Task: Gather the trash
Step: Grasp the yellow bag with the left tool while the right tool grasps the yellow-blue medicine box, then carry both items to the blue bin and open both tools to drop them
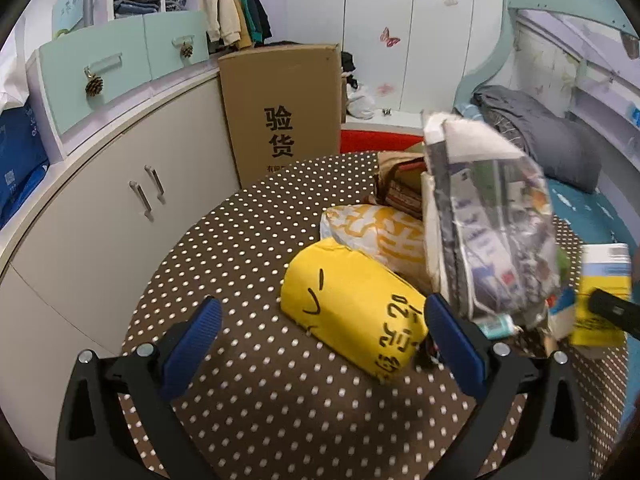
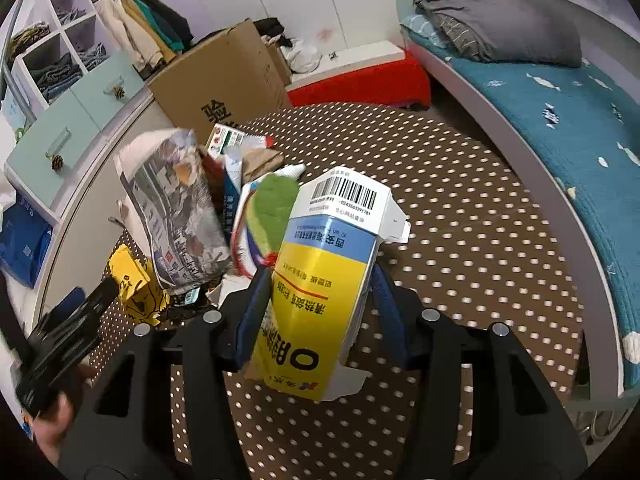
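My right gripper [image 2: 320, 284] is shut on a yellow, blue and white medicine box [image 2: 320, 276], held above the dotted brown table [image 2: 460, 240]; the box also shows in the left wrist view [image 1: 602, 292]. My left gripper [image 1: 320, 320] is open and empty, low over the table, with a yellow parcel [image 1: 352, 304] between and just beyond its fingers. A trash pile lies behind: a white and orange bag [image 1: 380, 232], a crumpled printed plastic bag [image 1: 492, 224] [image 2: 176, 212], a green scrap [image 2: 276, 204] and brown paper [image 1: 400, 176].
A tall cardboard box [image 1: 280, 108] stands against the white cabinet [image 1: 120, 208] at the far table edge. A bed with a blue cover [image 2: 560, 120] and a grey pillow [image 2: 500, 20] runs along the right. A red cushion [image 2: 360, 84] lies beyond the table.
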Tool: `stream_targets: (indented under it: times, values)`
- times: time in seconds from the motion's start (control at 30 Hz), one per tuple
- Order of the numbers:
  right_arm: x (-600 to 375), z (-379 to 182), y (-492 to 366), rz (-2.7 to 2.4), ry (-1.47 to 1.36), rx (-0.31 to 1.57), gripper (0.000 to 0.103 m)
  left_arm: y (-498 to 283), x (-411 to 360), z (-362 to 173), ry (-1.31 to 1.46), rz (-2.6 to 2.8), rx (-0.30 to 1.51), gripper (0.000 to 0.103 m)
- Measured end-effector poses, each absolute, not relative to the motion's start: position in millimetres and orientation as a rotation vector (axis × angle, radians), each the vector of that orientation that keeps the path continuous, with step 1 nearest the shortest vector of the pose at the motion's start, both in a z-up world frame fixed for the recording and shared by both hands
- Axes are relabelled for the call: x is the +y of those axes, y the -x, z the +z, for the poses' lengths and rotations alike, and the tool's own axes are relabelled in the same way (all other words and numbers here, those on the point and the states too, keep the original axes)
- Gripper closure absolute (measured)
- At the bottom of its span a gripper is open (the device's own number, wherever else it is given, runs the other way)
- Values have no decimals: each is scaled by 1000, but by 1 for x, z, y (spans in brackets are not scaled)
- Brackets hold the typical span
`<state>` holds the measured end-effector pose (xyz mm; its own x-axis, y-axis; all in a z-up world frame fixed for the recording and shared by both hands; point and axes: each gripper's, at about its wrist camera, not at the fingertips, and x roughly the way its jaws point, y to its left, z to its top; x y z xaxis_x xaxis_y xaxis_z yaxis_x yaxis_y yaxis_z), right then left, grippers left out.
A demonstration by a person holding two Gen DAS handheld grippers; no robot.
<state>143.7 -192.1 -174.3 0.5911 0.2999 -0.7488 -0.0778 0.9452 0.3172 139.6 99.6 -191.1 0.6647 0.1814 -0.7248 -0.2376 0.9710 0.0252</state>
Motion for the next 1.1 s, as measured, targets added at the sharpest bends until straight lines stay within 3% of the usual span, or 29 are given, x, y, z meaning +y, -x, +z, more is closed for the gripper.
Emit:
stream_targets:
  times: [0.1,0.13,0.17,0.2,0.43,0.77,1.1]
  values:
    - [-200,-167,-139,213,-269,891,52,-155,99,-205,76,235,844,4]
    - [-203,-164,-137,211,-268,884,52,-157,102,-209,109,213,847,9]
    - [-205,-163,-135,211,-271,880,52,-158,105,-211,142,185,849,35]
    - [-208,-160,-133,210,-274,873,52,-159,108,-214,172,155,859,42]
    - [-219,-152,-121,220,-292,845,52,-138,112,-206,165,78,836,70]
    - [-234,-138,-100,250,-317,776,52,-88,121,-197,160,62,808,74]
    - [-285,-110,-83,230,-379,635,52,-64,69,-111,105,-49,614,74]
